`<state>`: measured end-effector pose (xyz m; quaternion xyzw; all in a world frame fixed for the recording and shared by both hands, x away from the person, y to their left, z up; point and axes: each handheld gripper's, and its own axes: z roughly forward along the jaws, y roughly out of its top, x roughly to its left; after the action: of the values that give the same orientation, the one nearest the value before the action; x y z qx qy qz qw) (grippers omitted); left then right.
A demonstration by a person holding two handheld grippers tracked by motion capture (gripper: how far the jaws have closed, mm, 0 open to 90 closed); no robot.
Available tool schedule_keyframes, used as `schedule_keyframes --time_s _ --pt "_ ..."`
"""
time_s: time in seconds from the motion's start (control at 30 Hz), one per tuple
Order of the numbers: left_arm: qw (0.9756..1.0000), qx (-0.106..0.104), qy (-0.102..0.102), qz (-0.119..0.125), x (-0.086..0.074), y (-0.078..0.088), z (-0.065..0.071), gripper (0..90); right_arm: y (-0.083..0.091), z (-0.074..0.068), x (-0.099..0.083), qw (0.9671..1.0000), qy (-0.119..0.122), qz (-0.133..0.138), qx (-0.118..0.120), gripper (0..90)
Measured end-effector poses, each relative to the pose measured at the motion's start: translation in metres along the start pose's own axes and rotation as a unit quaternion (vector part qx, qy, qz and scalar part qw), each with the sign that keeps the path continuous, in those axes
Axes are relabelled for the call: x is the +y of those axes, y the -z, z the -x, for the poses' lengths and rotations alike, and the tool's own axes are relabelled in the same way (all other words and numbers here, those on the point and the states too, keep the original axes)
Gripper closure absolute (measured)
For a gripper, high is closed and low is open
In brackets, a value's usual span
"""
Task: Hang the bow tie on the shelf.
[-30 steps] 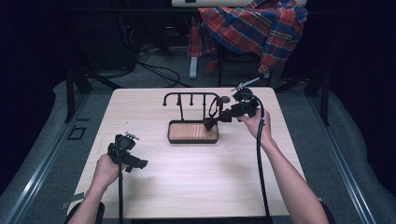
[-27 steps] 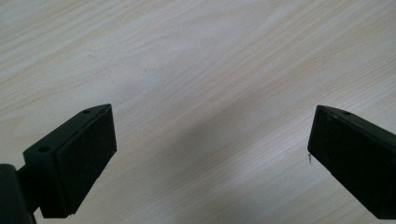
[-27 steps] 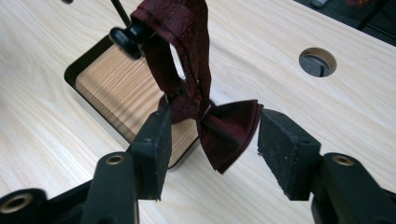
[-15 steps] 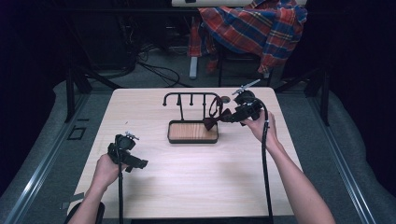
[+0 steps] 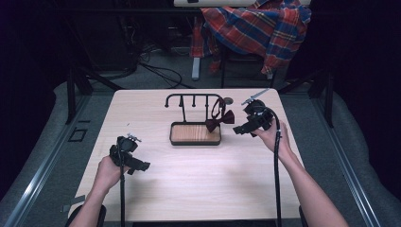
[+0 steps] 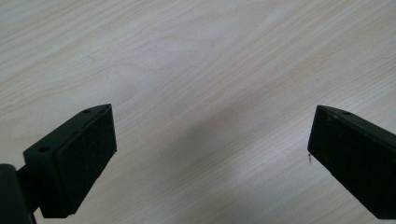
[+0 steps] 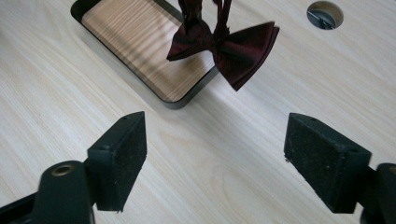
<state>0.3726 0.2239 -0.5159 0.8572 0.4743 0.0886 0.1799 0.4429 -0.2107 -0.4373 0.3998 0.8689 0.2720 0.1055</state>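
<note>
Right gripper point(image 5: 238, 131) jaws have just been opening, nothing between them; bow tie point(image 7: 223, 45) hangs from the stand point(image 5: 193, 100) just ahead of the jaws, over the tray point(image 7: 171, 98) edge. Risk: swinging strap slips off the hook, or a jaw snags the bow. Left gripper point(image 6: 208, 154) released, empty.

bow tie strap point(image 7: 205, 9): in the right gripper view we see it run off the top edge, its hanging point cut away.
wooden tray point(image 7: 140, 46): we lose its far corner at the top edge there.
table hole point(image 5: 228, 100): too small in the high view for us to tell what lies inside.
</note>
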Motion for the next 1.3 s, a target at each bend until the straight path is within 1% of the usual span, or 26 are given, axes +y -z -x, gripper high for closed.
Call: schedule_keyframes --time_s 0.23,0.37,0.47,0.5,0.6,0.67,0.8,0.83,0.97,1.3 --pt "1.0000 0.001 0.001 0.000 0.000 0.000 0.000 1.2 -0.002 -0.005 -0.010 0.9999 0.007 -0.008 -0.001 16.0" --pt "1.0000 0.001 -0.001 0.001 0.000 0.000 0.001 1.2 -0.004 -0.008 -0.015 0.9998 0.011 -0.015 0.000 15.4" --pt "1.0000 0.000 -0.001 0.000 0.000 0.000 0.000 1.2 -0.005 -0.011 -0.021 0.9996 0.019 -0.023 -0.002 15.1" --pt "1.0000 0.000 -0.001 0.000 0.000 0.000 0.001 1.2 -0.006 -0.013 -0.023 0.9996 0.019 -0.021 -0.002 15.1" --pt "1.0000 0.000 -0.001 0.000 0.000 0.000 0.001 1.2 -0.005 -0.015 -0.028 0.9991 0.029 -0.032 -0.005 14.8" --pt "1.0000 0.000 -0.002 -0.002 0.000 0.000 0.001 1.2 -0.006 -0.018 -0.032 0.9990 0.030 -0.033 -0.004 14.6" --pt "1.0000 0.000 -0.001 -0.002 0.000 0.000 0.001 1.2 -0.006 -0.021 -0.040 0.9979 0.041 -0.050 -0.003 13.7" --pt "1.0000 0.000 -0.001 -0.002 0.000 0.000 0.002 1.2 -0.007 -0.022 -0.042 0.9980 0.038 -0.050 0.000 13.5" --pt "1.0000 0.000 -0.002 -0.003 0.001 -0.001 0.002 1.2 -0.007 -0.027 -0.049 0.9966 0.053 -0.063 -0.003 12.7" --pt "1.0000 0.000 -0.002 -0.003 0.000 -0.001 0.002 1.2 -0.007 -0.035 -0.064 0.9946 0.064 -0.082 0.000 12.5"
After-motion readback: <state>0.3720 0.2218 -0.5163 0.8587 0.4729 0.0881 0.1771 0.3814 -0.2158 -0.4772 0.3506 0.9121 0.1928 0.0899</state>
